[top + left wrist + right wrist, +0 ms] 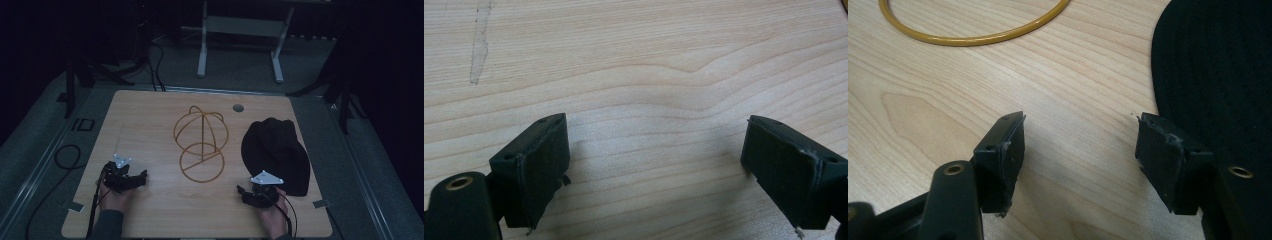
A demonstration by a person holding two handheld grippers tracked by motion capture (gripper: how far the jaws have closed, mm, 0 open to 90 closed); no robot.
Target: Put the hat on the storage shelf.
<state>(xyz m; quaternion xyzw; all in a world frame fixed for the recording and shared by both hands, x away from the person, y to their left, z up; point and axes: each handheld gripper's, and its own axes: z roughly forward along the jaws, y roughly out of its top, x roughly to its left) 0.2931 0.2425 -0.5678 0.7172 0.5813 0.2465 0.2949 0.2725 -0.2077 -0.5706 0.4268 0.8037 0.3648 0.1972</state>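
Note:
A black cap (276, 152) lies flat on the right of the wooden table (150, 125). A gold wire hat stand (201, 142), a dome frame over a ring base, rests at the table's middle. My right gripper (250, 192) sits near the front edge just left of the cap's brim; its jaws stand open over bare wood, with the cap (1218, 75) beside the right jaw and the stand's ring (973, 30) ahead. My left gripper (131, 176) rests at the front left, open (654, 165), with only wood grain between its jaws.
A small round grommet (238, 107) sits in the table's far edge. Cables (67, 155) trail over the floor at left, and a white table frame (240, 40) stands beyond the table. A pale streak (480, 42) marks the wood ahead of the left gripper.

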